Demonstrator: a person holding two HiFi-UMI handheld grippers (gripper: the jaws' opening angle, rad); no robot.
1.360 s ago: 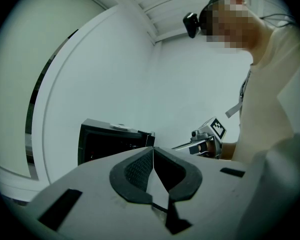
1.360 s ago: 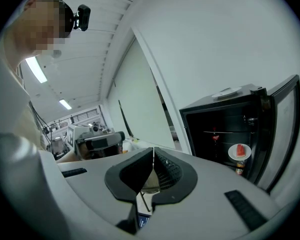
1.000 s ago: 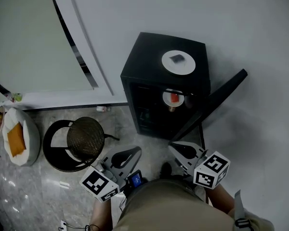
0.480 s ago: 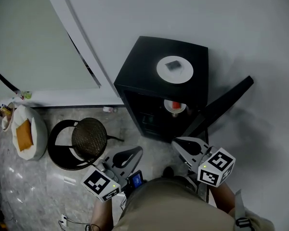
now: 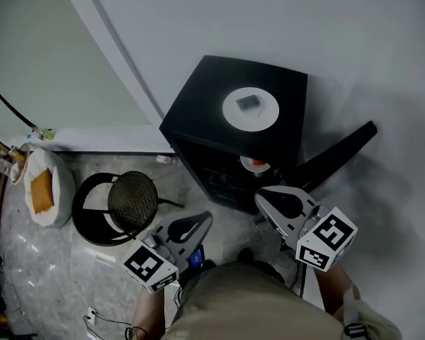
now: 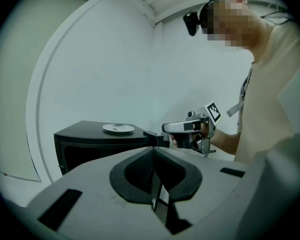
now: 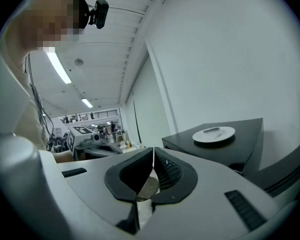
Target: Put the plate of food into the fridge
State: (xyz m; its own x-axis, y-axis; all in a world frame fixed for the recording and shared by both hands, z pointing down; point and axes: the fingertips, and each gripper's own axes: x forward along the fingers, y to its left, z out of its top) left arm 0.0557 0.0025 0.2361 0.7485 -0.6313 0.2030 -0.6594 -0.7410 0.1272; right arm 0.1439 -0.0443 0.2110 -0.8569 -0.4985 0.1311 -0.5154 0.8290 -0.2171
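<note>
A white plate with a small dark piece of food lies on top of a small black fridge whose door hangs open to the right. The same plate shows in the left gripper view and in the right gripper view. Inside the fridge a second white dish with something red sits on a shelf. My left gripper is shut and empty, low in front of the fridge. My right gripper is shut and empty, just before the open fridge front.
A round black mesh stool stands on the marble floor left of the fridge. A white bag with an orange item lies at the far left. A white wall rises behind the fridge.
The view has shifted and the fridge looks closer and more central. Both grippers have moved forward toward it, the right one rising a little. Both stay shut.
</note>
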